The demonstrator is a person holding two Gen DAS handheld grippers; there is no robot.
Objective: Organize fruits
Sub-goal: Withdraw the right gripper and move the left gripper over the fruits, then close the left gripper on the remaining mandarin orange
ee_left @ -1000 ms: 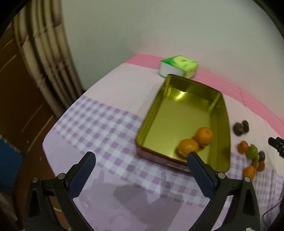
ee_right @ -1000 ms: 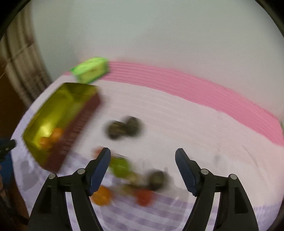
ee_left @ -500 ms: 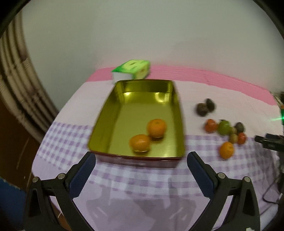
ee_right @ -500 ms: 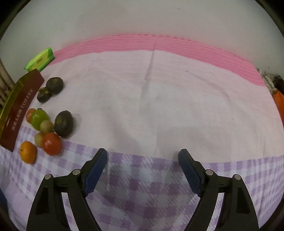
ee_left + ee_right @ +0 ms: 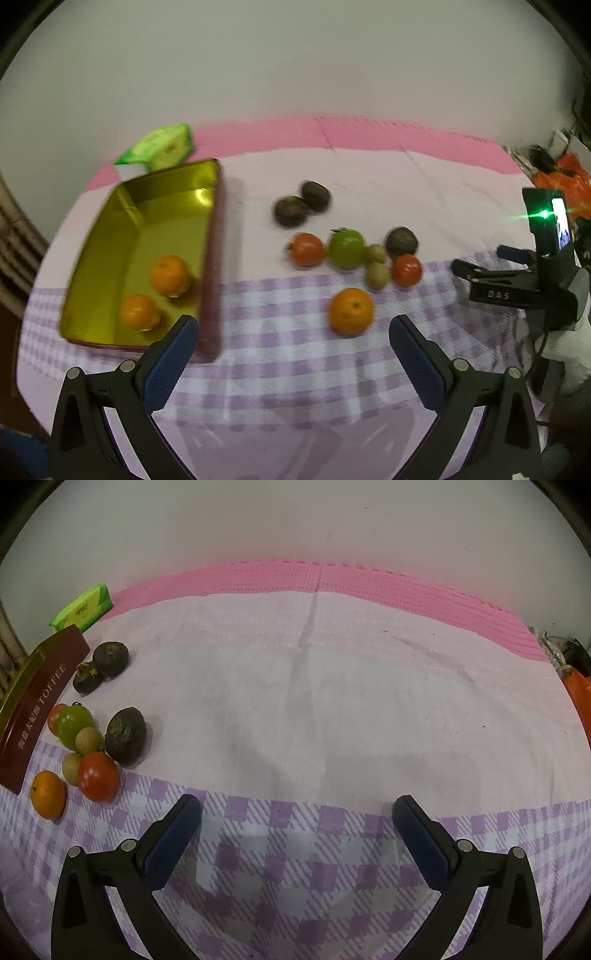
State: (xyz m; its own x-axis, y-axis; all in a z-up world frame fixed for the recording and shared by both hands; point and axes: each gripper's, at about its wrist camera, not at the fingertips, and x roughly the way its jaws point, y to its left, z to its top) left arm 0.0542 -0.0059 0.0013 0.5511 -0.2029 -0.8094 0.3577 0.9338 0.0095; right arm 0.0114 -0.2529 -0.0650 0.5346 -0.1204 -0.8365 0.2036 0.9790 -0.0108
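Left wrist view
My left gripper (image 5: 293, 336): jaws spread wide, nothing between them, held above the checked cloth (image 5: 280, 373).
Tin (image 5: 110, 236): gold inside, to my left; two oranges (image 5: 170, 276) lie in its near end, close together.
Loose orange (image 5: 351, 311): on the cloth just ahead of my fingers, toward the right one.
Fruit cluster: a red tomato (image 5: 306, 250) touching a green fruit (image 5: 346, 248); two small tan fruits (image 5: 377, 275) beside it, another red tomato (image 5: 406, 270) and a dark fruit (image 5: 402, 240) at the right end.
Dark pair (image 5: 301, 203): farther back, touching each other.
Green box (image 5: 157, 149): behind the tin's far end.
My right gripper (image 5: 517, 284): at the far right edge; I cannot tell its jaw gap from here.

Right wrist view
My right gripper (image 5: 297, 816): jaws wide apart, empty, over bare cloth (image 5: 332, 709).
Fruit: bunched at the far left, well apart from my fingers; the orange (image 5: 48, 794) is nearest, the tomato (image 5: 98, 777) just beside it.
Tin side (image 5: 35, 705): maroon, lettered TOFFEE, at the left edge.
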